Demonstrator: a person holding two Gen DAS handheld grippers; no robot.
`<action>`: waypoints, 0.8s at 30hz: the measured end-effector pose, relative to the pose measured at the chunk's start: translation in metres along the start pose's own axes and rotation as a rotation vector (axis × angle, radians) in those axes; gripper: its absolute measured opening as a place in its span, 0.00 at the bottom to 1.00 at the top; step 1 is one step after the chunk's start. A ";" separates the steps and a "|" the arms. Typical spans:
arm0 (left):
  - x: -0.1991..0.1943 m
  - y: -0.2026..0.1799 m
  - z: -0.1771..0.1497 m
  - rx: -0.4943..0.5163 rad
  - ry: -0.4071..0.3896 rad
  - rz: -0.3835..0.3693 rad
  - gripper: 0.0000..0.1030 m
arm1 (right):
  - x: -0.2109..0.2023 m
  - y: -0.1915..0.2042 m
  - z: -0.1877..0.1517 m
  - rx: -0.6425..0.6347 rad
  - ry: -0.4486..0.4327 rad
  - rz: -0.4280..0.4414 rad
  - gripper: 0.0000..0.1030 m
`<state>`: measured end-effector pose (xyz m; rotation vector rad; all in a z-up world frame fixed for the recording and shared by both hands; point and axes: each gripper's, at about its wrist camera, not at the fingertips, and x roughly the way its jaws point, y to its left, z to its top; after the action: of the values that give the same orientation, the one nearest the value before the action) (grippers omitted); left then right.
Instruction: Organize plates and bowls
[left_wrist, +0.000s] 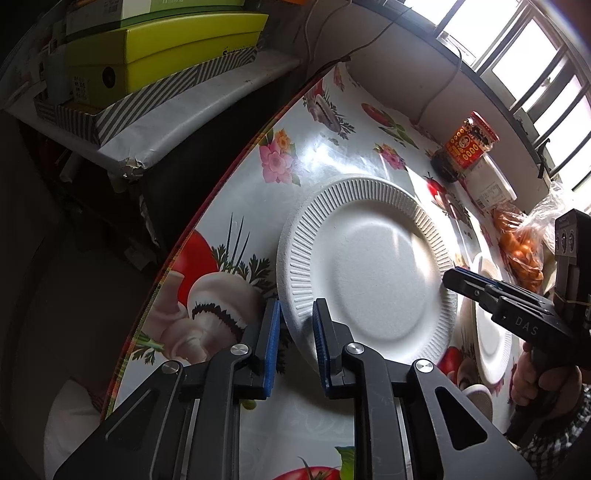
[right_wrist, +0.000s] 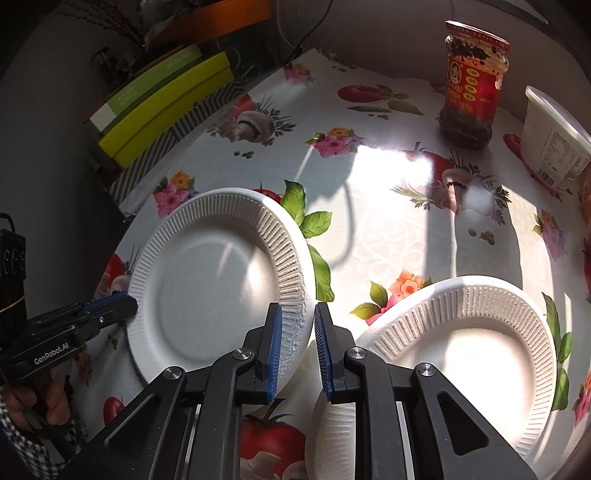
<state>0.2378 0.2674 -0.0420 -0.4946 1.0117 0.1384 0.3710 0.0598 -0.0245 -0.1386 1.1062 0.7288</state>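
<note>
A white paper plate (left_wrist: 369, 266) (right_wrist: 218, 280) with a ribbed rim lies on the flowered tablecloth (right_wrist: 388, 229). My left gripper (left_wrist: 295, 328) has the plate's near-left rim between its blue pads and is shut on it. My right gripper (right_wrist: 297, 332) is shut on the opposite rim, and it shows in the left wrist view as the right gripper (left_wrist: 456, 278) at the plate's right edge. The left gripper (right_wrist: 123, 301) shows at the plate's left edge. A second paper plate (right_wrist: 461, 350) (left_wrist: 491, 347) lies to the right.
A red-labelled sauce jar (right_wrist: 472, 85) and a white tub (right_wrist: 554, 147) stand at the back right. A bag of orange food (left_wrist: 524, 251) lies near them. Yellow-green boxes (left_wrist: 166, 48) sit beyond the table's left edge (left_wrist: 207, 221). Another white ribbed dish (right_wrist: 332, 432) lies under my right fingers.
</note>
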 end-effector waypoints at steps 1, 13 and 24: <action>0.000 -0.001 0.000 0.003 -0.002 0.002 0.18 | -0.001 0.000 0.000 0.001 0.000 0.000 0.17; -0.019 -0.007 0.001 0.014 -0.037 0.007 0.18 | -0.016 0.002 0.000 0.012 -0.020 0.015 0.17; -0.044 -0.015 -0.006 0.043 -0.070 -0.006 0.18 | -0.046 0.007 -0.009 0.008 -0.053 0.017 0.17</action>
<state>0.2144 0.2566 -0.0025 -0.4505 0.9425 0.1280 0.3488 0.0402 0.0124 -0.1023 1.0606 0.7388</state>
